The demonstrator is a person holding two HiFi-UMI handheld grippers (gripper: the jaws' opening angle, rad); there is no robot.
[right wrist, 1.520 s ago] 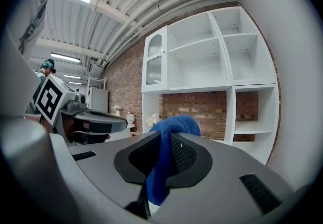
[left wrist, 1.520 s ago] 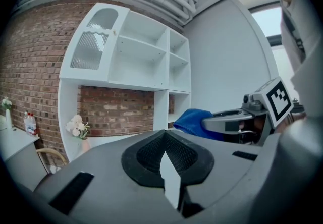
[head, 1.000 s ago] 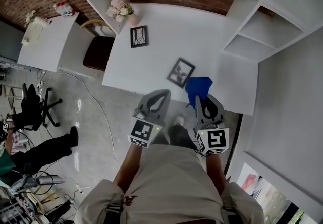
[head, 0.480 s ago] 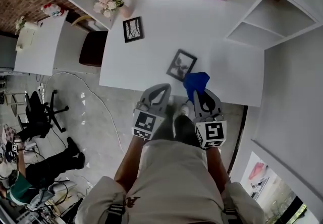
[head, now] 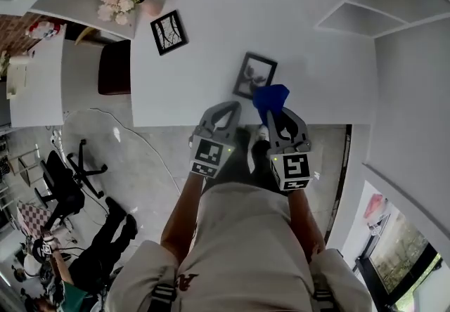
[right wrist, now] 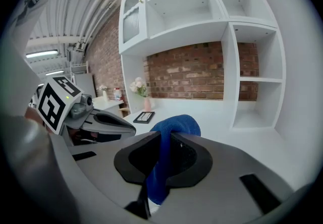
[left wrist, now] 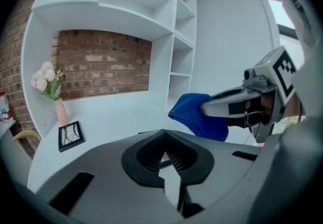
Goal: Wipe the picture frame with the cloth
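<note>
The right gripper (head: 274, 115) is clamped on a bunched blue cloth (head: 271, 96), a fold of which runs down between its jaws in the right gripper view. The left gripper (head: 226, 108) rides alongside with its jaws pressed together on nothing.

Over the last second the person has closed on the white table (head: 295, 15). Both grippers, which hung off its near edge, now reach that edge. The cloth has come up to the near right corner of the tilted picture frame (head: 254, 75) lying flat on the table. Whether cloth and frame touch yet cannot be told from the head view.

A second frame (head: 169, 31) and a vase of flowers (head: 119, 0) sit well away at the far left. The approach looks nearly finished; wiping has probably not begun.
</note>
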